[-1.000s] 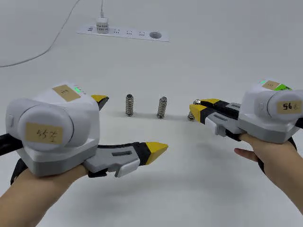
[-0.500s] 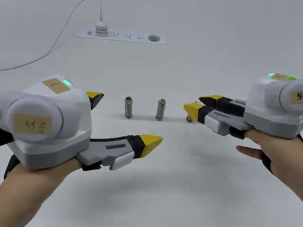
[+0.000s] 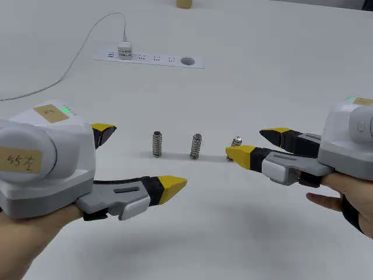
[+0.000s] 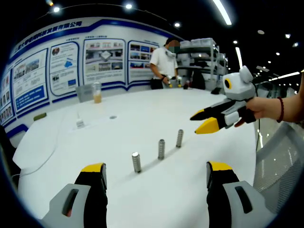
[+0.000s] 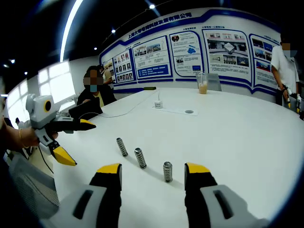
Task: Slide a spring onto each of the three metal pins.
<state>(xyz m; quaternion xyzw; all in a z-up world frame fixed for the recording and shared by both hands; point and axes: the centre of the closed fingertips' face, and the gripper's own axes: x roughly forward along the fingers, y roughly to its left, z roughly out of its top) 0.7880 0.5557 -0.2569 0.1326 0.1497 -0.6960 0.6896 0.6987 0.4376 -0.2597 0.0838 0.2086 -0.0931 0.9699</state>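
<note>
Three upright metal pins stand in a row on the white table, and the left pin (image 3: 157,144) and middle pin (image 3: 196,146) each carry a coil spring. The right pin (image 3: 236,142) looks shorter with a shiny top; from the right gripper view (image 5: 167,171) coils show on it. My left gripper (image 3: 139,158) is open, left of the row and nearer me, with nothing between its jaws. My right gripper (image 3: 255,143) is open just right of the right pin, apart from it and empty. The row also appears ahead of the left gripper's jaws (image 4: 161,148).
A white power strip (image 3: 151,58) with a plugged charger and cable (image 3: 76,49) lies at the back. A cup (image 3: 185,3) stands at the far edge. People stand and sit beyond the table in the gripper views. Bare white table lies in front of the pins.
My right gripper has drawn back to the right, off the right pin, and its jaws have spread wider. The left gripper has drifted a little left, still open.
</note>
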